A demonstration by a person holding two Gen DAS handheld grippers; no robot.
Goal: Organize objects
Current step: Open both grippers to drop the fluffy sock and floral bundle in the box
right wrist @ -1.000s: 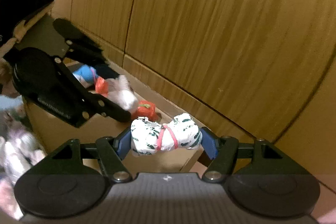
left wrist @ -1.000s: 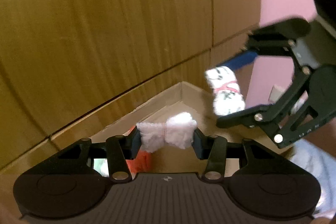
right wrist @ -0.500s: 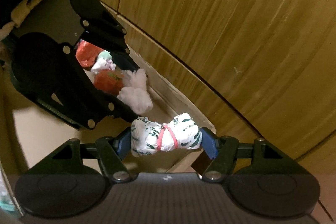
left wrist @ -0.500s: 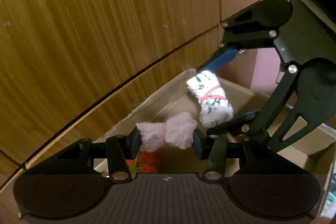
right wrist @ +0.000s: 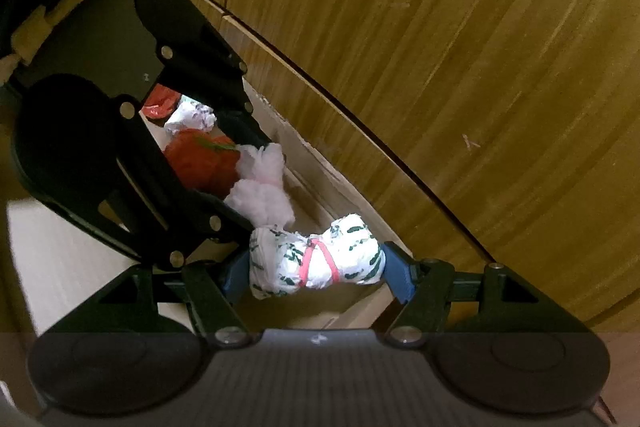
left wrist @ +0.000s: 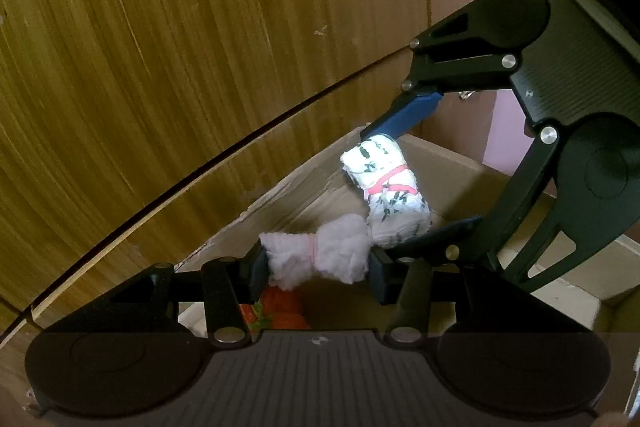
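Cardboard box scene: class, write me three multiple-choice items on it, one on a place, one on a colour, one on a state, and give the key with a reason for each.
1. Where is the orange bundle?
A. in the box
B. on a shelf
C. in the right gripper

2. What colour is the band round the patterned bundle?
A. blue
B. pink
C. black

3. How is the fluffy bundle placed?
A. lying loose in the box
B. hanging from a hook
C. clamped in the left gripper

Key: 1 A, it lies inside the box walls, under the left gripper; 2 B, a pink band crosses its middle; 3 C, both pads press its ends.
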